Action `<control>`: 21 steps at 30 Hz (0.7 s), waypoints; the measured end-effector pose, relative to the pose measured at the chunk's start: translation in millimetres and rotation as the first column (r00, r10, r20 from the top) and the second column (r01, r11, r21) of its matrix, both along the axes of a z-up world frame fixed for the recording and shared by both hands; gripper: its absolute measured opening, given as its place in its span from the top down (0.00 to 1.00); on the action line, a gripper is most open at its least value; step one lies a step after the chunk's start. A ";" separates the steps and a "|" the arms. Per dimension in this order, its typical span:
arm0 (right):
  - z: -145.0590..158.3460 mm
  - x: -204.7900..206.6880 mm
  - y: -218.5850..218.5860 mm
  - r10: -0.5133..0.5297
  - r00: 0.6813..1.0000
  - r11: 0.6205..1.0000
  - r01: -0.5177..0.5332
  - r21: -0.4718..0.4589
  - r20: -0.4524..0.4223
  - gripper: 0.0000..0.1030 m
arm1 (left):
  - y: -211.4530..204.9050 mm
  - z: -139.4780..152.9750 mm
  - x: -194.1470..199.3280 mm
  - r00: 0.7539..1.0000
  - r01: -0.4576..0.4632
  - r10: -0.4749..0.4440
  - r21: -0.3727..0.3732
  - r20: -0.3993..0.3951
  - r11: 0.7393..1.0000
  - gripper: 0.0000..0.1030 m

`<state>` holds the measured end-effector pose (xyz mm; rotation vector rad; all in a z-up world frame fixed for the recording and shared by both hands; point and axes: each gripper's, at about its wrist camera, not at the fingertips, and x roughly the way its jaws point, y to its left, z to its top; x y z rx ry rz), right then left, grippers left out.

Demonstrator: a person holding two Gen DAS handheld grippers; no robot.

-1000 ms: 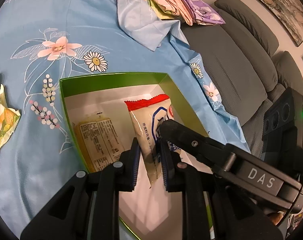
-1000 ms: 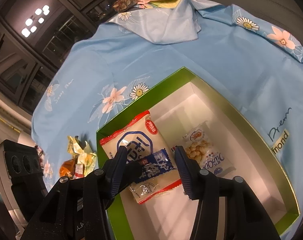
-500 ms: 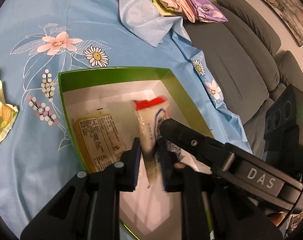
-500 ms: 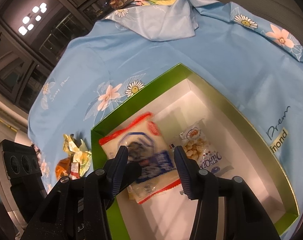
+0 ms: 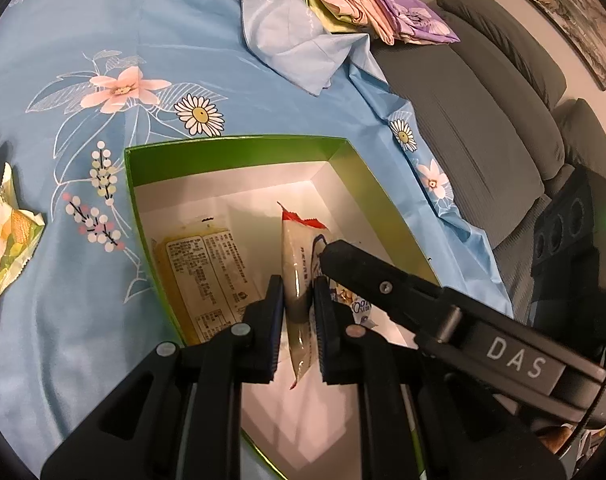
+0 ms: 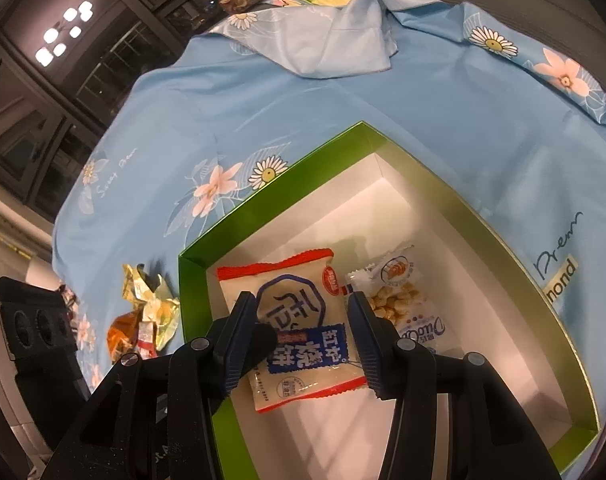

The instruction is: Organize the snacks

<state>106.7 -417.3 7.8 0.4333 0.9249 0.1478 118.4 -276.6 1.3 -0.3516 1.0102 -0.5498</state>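
Note:
A white snack packet (image 5: 293,264) with red ends and blue print hangs over the green box (image 5: 231,145). My left gripper (image 5: 297,304) is shut on it, and the packet stands edge-on between its pads. In the right wrist view the same packet (image 6: 299,316) faces the camera. My right gripper (image 6: 301,336) straddles its width, pads against both side edges. A left fingertip (image 6: 263,338) pinches the packet's left part. One right finger (image 5: 367,270) reaches in beside it. Under it the box (image 6: 283,184) holds other snacks.
A yellow packet (image 5: 207,280) lies label-up in the box; a clear bag of puffs (image 6: 399,300) lies beside it. Loose wrappers (image 5: 11,240) (image 6: 151,312) sit on the blue floral cloth left of the box. Folded fabrics (image 5: 343,0) and a grey sofa (image 5: 483,100) are behind.
The packet turned from face-up to edge-on in the left wrist view, and the left jaws closed onto it. The right gripper kept its hold and its place.

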 end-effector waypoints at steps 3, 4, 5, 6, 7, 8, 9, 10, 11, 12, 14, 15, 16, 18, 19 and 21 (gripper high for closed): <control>2.6 -1.9 0.3 -0.004 1.000 1.000 0.004 -0.004 0.010 0.50 | 2.8 3.7 -1.8 1.000 -0.012 0.012 0.008 0.014 1.000 0.88; 3.4 -2.8 0.7 -0.004 1.000 1.000 0.004 -0.003 0.016 0.50 | 3.6 5.2 -2.1 1.000 -0.016 0.016 0.010 0.018 1.000 0.88; 4.6 -3.7 0.6 -0.004 1.000 1.000 0.004 0.002 0.026 0.50 | 5.2 7.0 -2.3 1.000 -0.020 0.019 0.011 0.022 1.000 0.88; 5.2 -3.9 0.2 -0.005 0.999 1.000 0.004 0.008 0.032 0.50 | 7.3 8.9 -2.8 0.999 -0.025 0.025 0.009 0.028 1.000 0.86; 6.6 -4.7 0.0 -0.006 0.999 1.000 0.005 0.015 0.041 0.50 | 10.4 11.0 -3.4 0.999 -0.031 0.031 0.002 0.034 1.000 0.85; 7.3 -4.6 -0.2 -0.009 0.999 1.000 0.008 0.017 0.045 0.50 | 12.7 12.8 -3.7 0.999 -0.034 0.035 -0.005 0.038 0.999 0.85; 9.0 -5.5 -0.4 -0.017 0.998 1.000 0.016 0.016 0.055 0.50 | 16.3 15.9 -4.6 0.998 -0.042 0.042 -0.011 0.042 0.999 0.83; 9.9 -5.6 -0.8 -0.022 0.998 1.000 0.021 0.013 0.062 0.50 | 19.0 18.8 -5.3 0.998 -0.049 0.049 -0.012 0.046 0.999 0.82; 11.3 -6.2 -0.9 -0.029 0.997 1.000 0.028 0.011 0.069 0.50 | 22.0 21.5 -6.2 0.997 -0.056 0.056 -0.013 0.051 0.998 0.80; 12.5 -6.5 -0.6 -0.033 0.997 0.999 0.032 0.011 0.075 0.50 | 25.9 24.9 -7.8 0.996 -0.064 0.065 -0.016 0.060 0.998 0.78; 15.6 -7.8 0.3 -0.039 0.995 0.999 0.038 0.010 0.091 0.50 | 35.4 31.5 -11.4 0.993 -0.085 0.086 -0.020 0.077 0.996 0.74; 16.8 -8.0 1.6 -0.038 0.995 0.999 0.038 0.007 0.097 0.47 | 41.4 35.0 -13.6 0.991 -0.097 0.099 -0.023 0.085 0.995 0.71; 18.9 -8.9 3.8 -0.037 0.993 0.999 0.037 0.002 0.110 0.46 | 49.1 38.6 -16.6 0.989 -0.111 0.114 -0.029 0.095 0.993 0.67; 21.7 -9.6 7.5 -0.033 0.992 0.999 0.033 -0.001 0.124 0.45 | 63.9 44.8 -22.2 0.983 -0.145 0.147 -0.031 0.113 0.989 0.63; 24.1 -10.3 11.2 -0.026 0.990 1.000 0.027 -0.001 0.138 0.43 | 70.4 46.2 -24.1 0.980 -0.159 0.161 -0.028 0.119 0.987 0.60; 27.4 -10.5 16.3 -0.015 0.987 1.000 0.014 0.002 0.158 0.40 | 90.2 49.6 -28.6 0.970 -0.204 0.205 -0.020 0.134 0.979 0.55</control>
